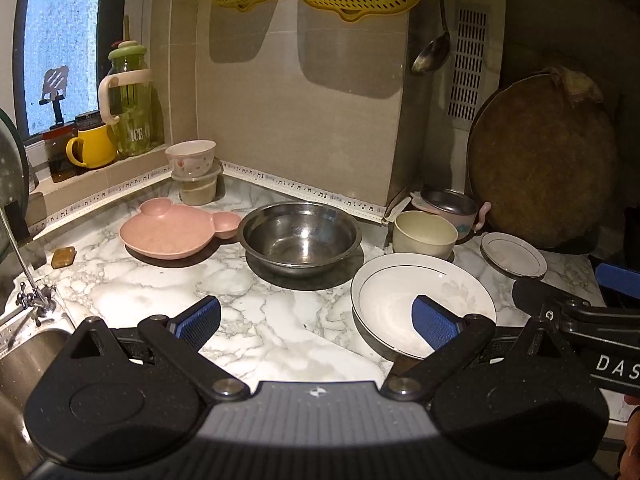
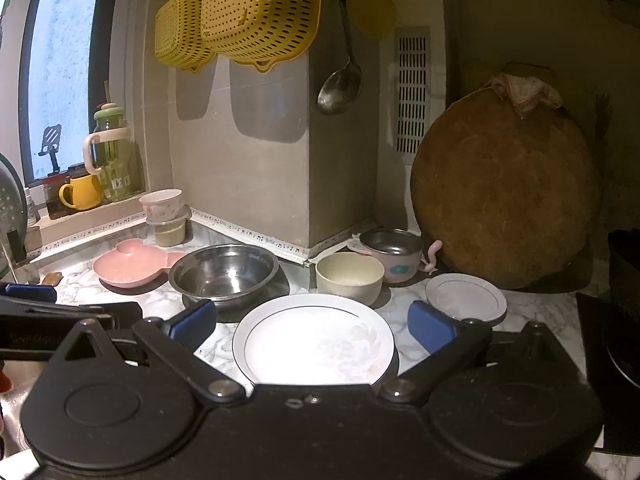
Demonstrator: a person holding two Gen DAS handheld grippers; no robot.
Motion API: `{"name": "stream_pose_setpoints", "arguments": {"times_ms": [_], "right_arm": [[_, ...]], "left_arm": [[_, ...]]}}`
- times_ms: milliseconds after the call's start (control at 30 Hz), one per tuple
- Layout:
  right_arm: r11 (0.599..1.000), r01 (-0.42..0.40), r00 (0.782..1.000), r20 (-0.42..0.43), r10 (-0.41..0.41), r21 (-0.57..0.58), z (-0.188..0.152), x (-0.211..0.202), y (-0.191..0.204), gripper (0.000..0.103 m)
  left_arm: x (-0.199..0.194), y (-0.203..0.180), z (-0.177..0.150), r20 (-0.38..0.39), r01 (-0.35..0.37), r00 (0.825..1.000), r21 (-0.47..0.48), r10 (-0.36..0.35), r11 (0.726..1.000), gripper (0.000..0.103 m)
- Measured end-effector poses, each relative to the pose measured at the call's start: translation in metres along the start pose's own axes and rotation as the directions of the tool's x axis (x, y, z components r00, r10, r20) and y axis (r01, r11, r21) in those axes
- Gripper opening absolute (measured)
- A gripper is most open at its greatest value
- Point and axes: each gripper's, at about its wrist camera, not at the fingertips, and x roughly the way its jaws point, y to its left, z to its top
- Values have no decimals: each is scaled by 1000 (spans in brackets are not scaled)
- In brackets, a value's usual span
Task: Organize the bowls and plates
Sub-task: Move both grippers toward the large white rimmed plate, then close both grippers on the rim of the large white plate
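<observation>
From the left wrist camera, the left gripper point(image 1: 316, 316) hangs over the marble counter point(image 1: 152, 292) with its jaws spread wide and nothing between them; its right pad overlaps the near rim of the large white gold-rimmed plate point(image 1: 400, 296). Beyond lie the round stainless steel bowl point(image 1: 300, 236), the pink bear-shaped plastic plate point(image 1: 172, 230) to its left, the cream ceramic bowl point(image 1: 424, 234) to its right, and the small white saucer point(image 1: 514, 254) far right. The likeliest slip is a pad skating off the plate's smooth, shallow rim, since it lies flat with little edge to pinch. From the right wrist camera, the right gripper point(image 2: 312, 324) is equally open and empty, straddling the same large white plate point(image 2: 312, 340), with the steel bowl point(image 2: 224, 270) just beside on the left and the cream bowl point(image 2: 348, 278) touching or nearly touching its far edge. That crowding could knock the 2 bowls if the plate is lifted carelessly. The pink steel-lined handled cup point(image 2: 394, 258) and the round wooden chopping board point(image 2: 504, 196) leaning behind it hem in the far right, and the left gripper's arm point(image 2: 60, 320) crowds the near left.
</observation>
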Motion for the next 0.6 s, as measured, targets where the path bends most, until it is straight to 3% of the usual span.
{"name": "stream_pose_setpoints", "arguments": {"times_ms": [400,600], "right_arm": [[999,-37,999,-27,37,-8,0,10,-19,102],[999,-44,995,-88,43,-18,2,36,-37,102]], "left_arm": [[10,-19,1,-20,-22,1000,-11,22,1000,102],[31,-25,4,-49,2,999,-17,-3,1000,102]]}}
